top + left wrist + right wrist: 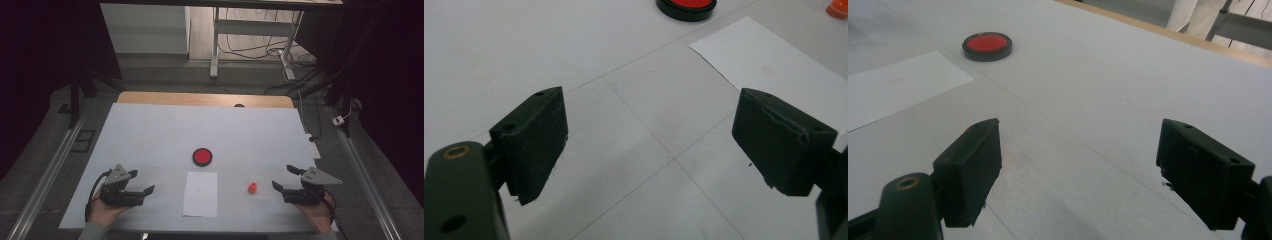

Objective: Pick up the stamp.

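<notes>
High view: left tool [141, 182] and right tool [281, 177] both spread, empty; small orange cap [253, 188] on surface [150, 130], near right tool, beside paper sheet [200, 194].

Left gripper view: jaws apart; cap at far corner.

Right gripper view: jaws apart; red disc [987, 45] beyond. Cap likely light, rigid, slippery; grip across sides.

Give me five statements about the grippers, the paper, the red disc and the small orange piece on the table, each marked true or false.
1. Both grippers, left and right, are open and hold nothing. True.
2. The red disc lies on the white paper. False: it lies apart, beyond the paper's far edge.
3. The small orange piece sits between the paper and the right gripper. True.
4. The right gripper grips the orange piece. False: they are apart.
5. The paper is crumpled. False: it lies flat.
</notes>
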Demonstrator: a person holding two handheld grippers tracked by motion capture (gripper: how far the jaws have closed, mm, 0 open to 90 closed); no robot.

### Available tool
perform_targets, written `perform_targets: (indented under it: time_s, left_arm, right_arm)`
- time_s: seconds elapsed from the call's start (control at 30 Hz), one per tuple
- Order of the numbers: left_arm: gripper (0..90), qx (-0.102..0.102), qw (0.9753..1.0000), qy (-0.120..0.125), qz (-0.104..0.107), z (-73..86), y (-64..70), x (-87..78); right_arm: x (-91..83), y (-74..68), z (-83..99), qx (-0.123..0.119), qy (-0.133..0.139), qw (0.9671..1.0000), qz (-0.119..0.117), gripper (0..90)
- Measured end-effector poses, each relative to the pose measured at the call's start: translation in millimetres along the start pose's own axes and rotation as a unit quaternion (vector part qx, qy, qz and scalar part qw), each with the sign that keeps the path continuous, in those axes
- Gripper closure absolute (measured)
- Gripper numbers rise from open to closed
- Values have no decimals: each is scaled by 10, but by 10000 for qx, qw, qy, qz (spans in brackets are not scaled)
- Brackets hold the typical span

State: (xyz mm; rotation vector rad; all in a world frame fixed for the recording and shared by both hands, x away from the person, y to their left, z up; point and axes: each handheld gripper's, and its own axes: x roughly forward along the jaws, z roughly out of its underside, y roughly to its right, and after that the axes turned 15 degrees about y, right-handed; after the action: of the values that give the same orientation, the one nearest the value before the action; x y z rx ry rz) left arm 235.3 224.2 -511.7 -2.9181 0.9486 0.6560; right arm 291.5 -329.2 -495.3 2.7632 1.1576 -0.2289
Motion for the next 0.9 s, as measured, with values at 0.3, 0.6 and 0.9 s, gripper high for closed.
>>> perform_targets:
  time_s: [0.3,0.6,0.9]
  left_arm:
    - [156,27,9999,78,78,-1,-13,-75]
    - [163,48,9998,77,171,0,-43,-43]
    - [164,110,9997,103,212,-17,-2,-52]
  right_arm:
    - [11,5,-47,72,45,9999,-57,203]
    - [59,-25,-32,54,-102,9999,-44,214]
    - [60,-41,-42,69,-180,9998,-79,227]
